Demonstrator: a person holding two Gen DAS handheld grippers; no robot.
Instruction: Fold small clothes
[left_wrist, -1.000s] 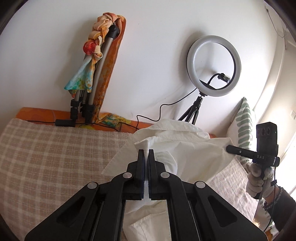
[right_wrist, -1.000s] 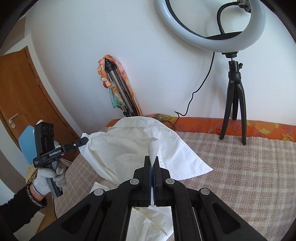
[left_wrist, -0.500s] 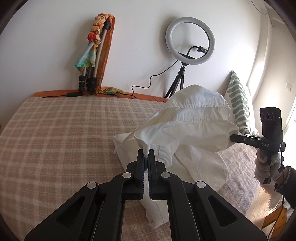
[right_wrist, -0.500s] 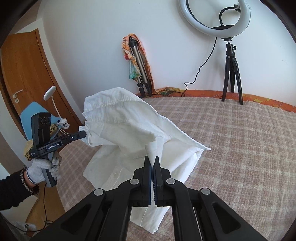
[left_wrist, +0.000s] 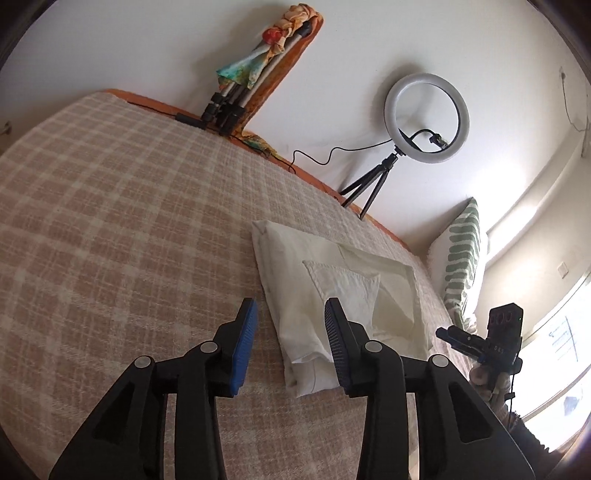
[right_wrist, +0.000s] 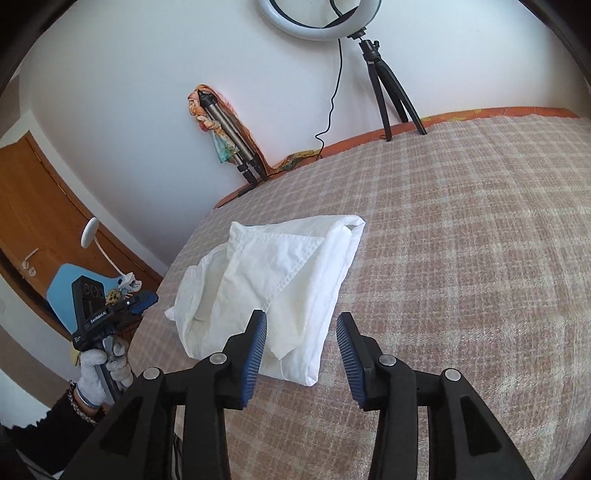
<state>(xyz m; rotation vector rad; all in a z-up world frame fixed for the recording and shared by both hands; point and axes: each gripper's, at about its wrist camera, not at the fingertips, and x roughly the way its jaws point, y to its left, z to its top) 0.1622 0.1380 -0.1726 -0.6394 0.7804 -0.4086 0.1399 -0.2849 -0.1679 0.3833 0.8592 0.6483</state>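
Both hand-held grippers stand wide open with nothing between their blue-padded fingers. In the left wrist view the left hand-held gripper (left_wrist: 290, 332) hovers over the bed (left_wrist: 110, 240), its fingers spread to either side of the near edge of the white shirt (left_wrist: 332, 280); the right finger's pad (left_wrist: 334, 341) overlaps the cloth in the picture, though whether it touches cannot be told, while the left finger's pad (left_wrist: 245, 343) is over bare checked blanket just beside the garment. The shirt lies folded into a rough rectangle flat on the blanket, running away from this gripper toward the ring light (left_wrist: 426, 118) on its small tripod by the wall, with a striped green and white pillow (left_wrist: 461, 258) near its far right side. The right hand-held gripper (left_wrist: 476, 341) shows at the right edge of that view, held by a gloved hand just off the bed's side and apart from the cloth. In the right wrist view the right hand-held gripper (right_wrist: 301, 343) is likewise fully open, the near corner of the shirt (right_wrist: 280, 273) lying just ahead of and between its fingers, closer to the left pad (right_wrist: 255, 354). From here the top layer looks loosely laid, with a seamed edge crossing diagonally and some rumpling on the left. The left hand-held gripper (right_wrist: 142, 299) appears at the left, in a gloved hand beyond the bed's edge, open and clear of the shirt. A folded tripod wrapped in a colourful scarf (right_wrist: 218, 133) leans against the wall behind.
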